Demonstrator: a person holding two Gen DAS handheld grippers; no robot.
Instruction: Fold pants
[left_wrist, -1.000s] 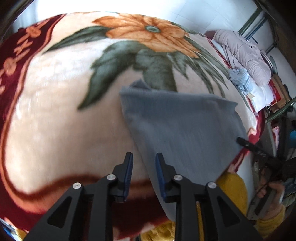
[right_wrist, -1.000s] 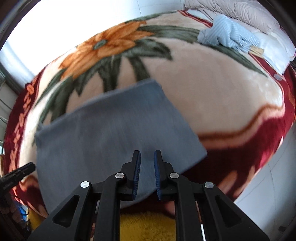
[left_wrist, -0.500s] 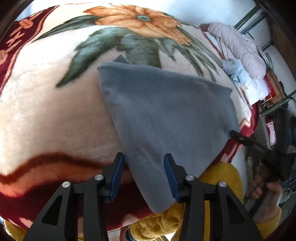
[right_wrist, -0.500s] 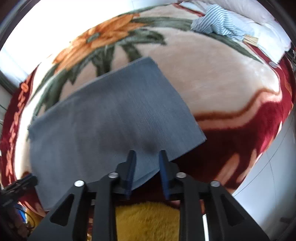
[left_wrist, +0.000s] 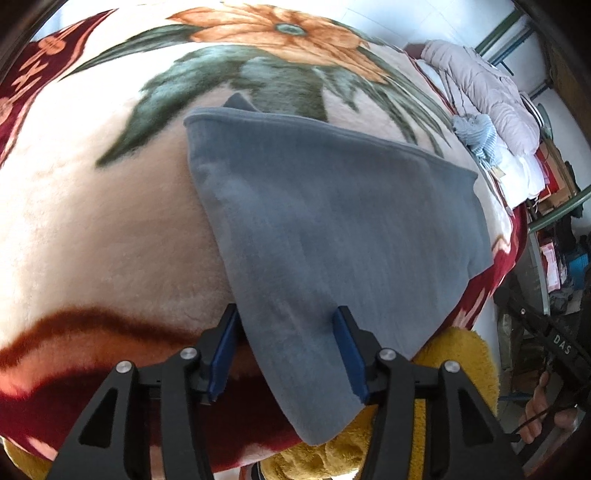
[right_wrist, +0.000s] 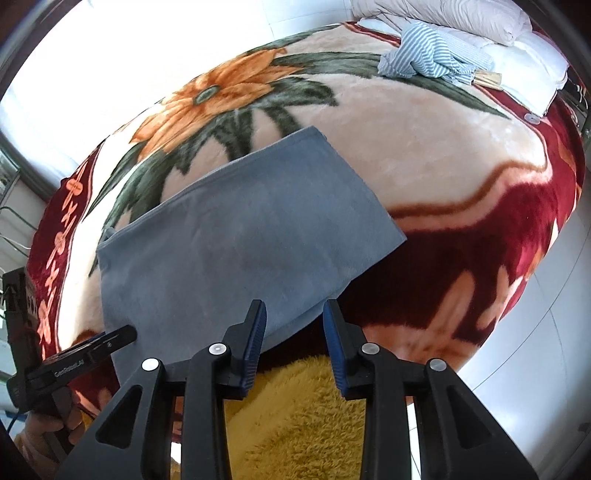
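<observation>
Your left gripper (left_wrist: 286, 350) hangs over the near left corner of the pants (left_wrist: 332, 236), and its fingers (left_wrist: 221, 347) have just been spreading; they stand apart now, pinching nothing. One blue pad sits just off the left edge of the grey cloth, the other over the cloth itself, and the corner lies between them, not gripped. The pants are folded into a flat grey panel on the flowered blanket (left_wrist: 92, 221), near the bed's front edge, with the near corner hanging past that edge. The orange flower (left_wrist: 280, 33) lies beyond the far edge of the pants.

Over to your right gripper (right_wrist: 293, 339): it hovers at the near right edge of the pants (right_wrist: 236, 243), fingers (right_wrist: 255, 332) a little apart after opening, holding nothing. The left pad is over the grey hem, the right pad over the dark red border beside it. A yellow fleece sleeve (right_wrist: 295, 417) shows under the gripper. Far right of the pants, a striped cloth (right_wrist: 432, 55) lies crumpled by the white bedding (right_wrist: 528, 62).
</observation>
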